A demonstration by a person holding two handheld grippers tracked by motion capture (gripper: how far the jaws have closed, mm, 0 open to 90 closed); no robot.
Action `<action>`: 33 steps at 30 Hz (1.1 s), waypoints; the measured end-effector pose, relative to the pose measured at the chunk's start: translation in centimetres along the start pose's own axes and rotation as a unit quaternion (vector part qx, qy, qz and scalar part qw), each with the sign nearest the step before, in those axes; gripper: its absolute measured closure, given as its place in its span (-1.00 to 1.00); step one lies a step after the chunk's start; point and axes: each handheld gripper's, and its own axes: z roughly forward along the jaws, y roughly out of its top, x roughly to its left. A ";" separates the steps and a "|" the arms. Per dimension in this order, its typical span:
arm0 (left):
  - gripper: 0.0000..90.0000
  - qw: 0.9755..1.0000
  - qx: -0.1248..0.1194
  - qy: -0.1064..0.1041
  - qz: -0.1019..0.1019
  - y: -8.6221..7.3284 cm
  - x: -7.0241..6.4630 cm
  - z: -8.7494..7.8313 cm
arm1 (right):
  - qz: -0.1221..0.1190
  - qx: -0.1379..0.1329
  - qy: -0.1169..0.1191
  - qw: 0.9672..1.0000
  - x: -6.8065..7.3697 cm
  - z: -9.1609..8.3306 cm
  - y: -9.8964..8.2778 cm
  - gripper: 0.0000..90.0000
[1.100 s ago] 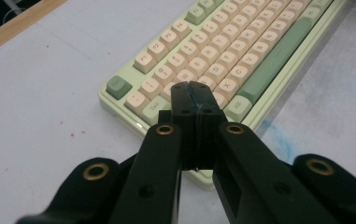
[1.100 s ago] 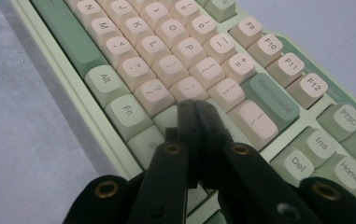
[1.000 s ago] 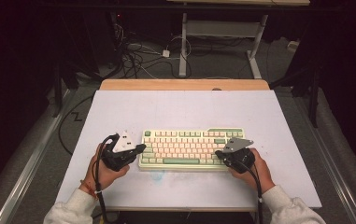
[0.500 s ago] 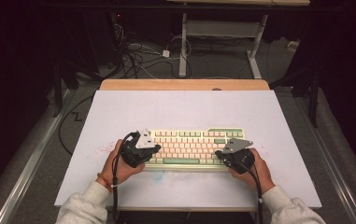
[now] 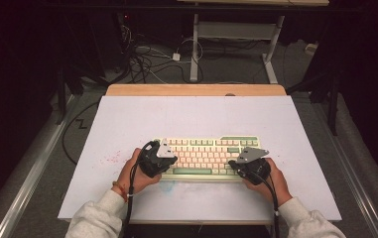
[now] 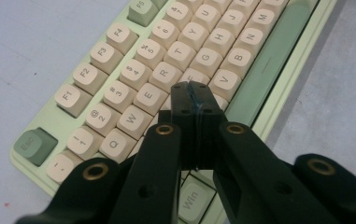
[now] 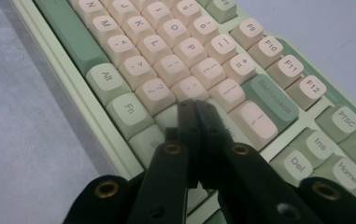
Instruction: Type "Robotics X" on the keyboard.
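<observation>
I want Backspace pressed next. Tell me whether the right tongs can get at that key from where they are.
Probably yes. The right tongs are shut, their tip over the keyboard's right end, and the green Backspace key sits just beyond the tip with nothing lying between them.

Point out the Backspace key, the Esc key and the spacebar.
Backspace key (image 7: 268,95), right gripper view, middle of its green cap.
Esc key (image 6: 34,145), left gripper view, top of its green cap.
spacebar (image 6: 271,60), left gripper view, middle of the long green bar.
</observation>
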 end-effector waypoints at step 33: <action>0.94 0.999 0.027 0.009 0.020 0.0 -0.5 1.0 | 0.001 -0.001 -0.001 1.000 0.0 0.0 0.0 1.00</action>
